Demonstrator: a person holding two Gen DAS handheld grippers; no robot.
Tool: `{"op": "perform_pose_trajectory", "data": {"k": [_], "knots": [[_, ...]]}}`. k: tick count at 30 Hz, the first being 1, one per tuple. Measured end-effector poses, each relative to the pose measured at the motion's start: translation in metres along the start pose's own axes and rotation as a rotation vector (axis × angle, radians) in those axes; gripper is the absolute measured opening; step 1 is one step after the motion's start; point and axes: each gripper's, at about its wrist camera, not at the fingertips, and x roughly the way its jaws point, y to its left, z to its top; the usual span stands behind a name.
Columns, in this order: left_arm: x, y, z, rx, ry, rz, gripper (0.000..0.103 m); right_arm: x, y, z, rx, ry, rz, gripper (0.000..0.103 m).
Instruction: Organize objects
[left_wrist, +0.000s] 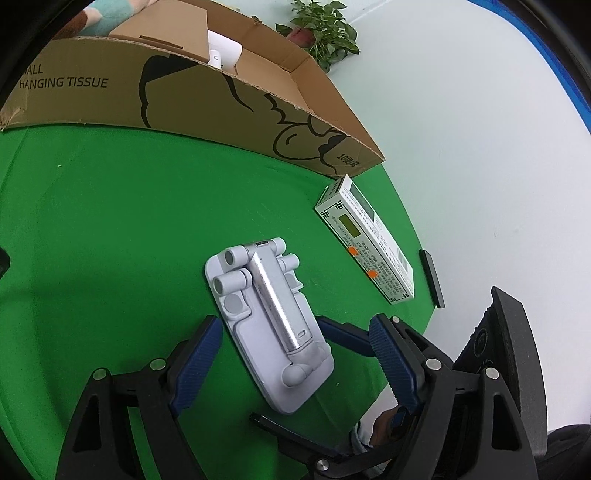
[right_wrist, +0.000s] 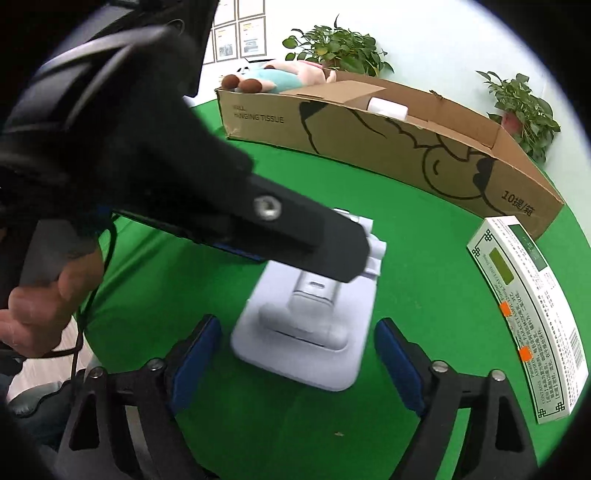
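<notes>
Folded phone stand is lying flat on the green surface, pale grey-lilac, silver bar along its middle. In the left wrist view it is sitting diagonally, hinge end pointing to 11 o'clock, base end toward 5 o'clock.

Left gripper is hanging over it with jaws standing apart. The left blue pad is sitting just beside the stand's long left edge; whether it is touching, cannot tell. The right blue pad is standing clear of the stand with green showing between. The lower half of the stand is lying between the jaws, nothing clamped.

In the right wrist view the right gripper is also showing its jaws apart, blue pads on both sides, and the stand is lying ahead at 12 o'clock, its near edge roughly level with the pad tips, not pressed by either. A black finger of the left gripper is crossing over the stand's far end from 10 o'clock. A hand is gripping a handle at 9 o'clock, with a black cable hanging beside it.

White medicine box is lying on the surface at 2 o'clock of the stand, apart from it. Long open cardboard box is sitting behind, at 12 o'clock, holding a white item and a smaller brown carton; a plush toy is lying at its far left end in the right wrist view. Potted plants are standing behind the box.
</notes>
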Motion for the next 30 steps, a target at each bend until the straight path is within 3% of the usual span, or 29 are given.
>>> {"op": "perform_pose_trajectory", "data": {"k": [4,14,20,22,24,30], "knots": [[0.0,-0.002,-0.002,0.001,0.0,0.015,0.077,-0.001,-0.001,-0.001,0.047,-0.007,-0.025,0.072],[0.001,0.002,0.004,-0.051,0.019,0.058,0.063,-0.005,-0.012,0.001,0.192,-0.024,0.012,0.071],[0.002,0.001,0.004,-0.071,0.043,0.076,0.061,-0.008,-0.018,0.002,0.265,-0.026,0.066,0.071],[0.003,0.001,0.004,-0.074,0.048,0.089,0.055,-0.01,-0.013,0.001,0.278,-0.025,0.068,0.071],[0.003,0.001,0.004,-0.07,0.057,0.113,0.042,-0.012,-0.015,-0.001,0.291,-0.028,0.069,0.071],[-0.002,-0.011,0.004,-0.02,0.031,0.124,0.042,-0.025,-0.003,-0.001,0.229,-0.073,-0.023,0.071]]}}
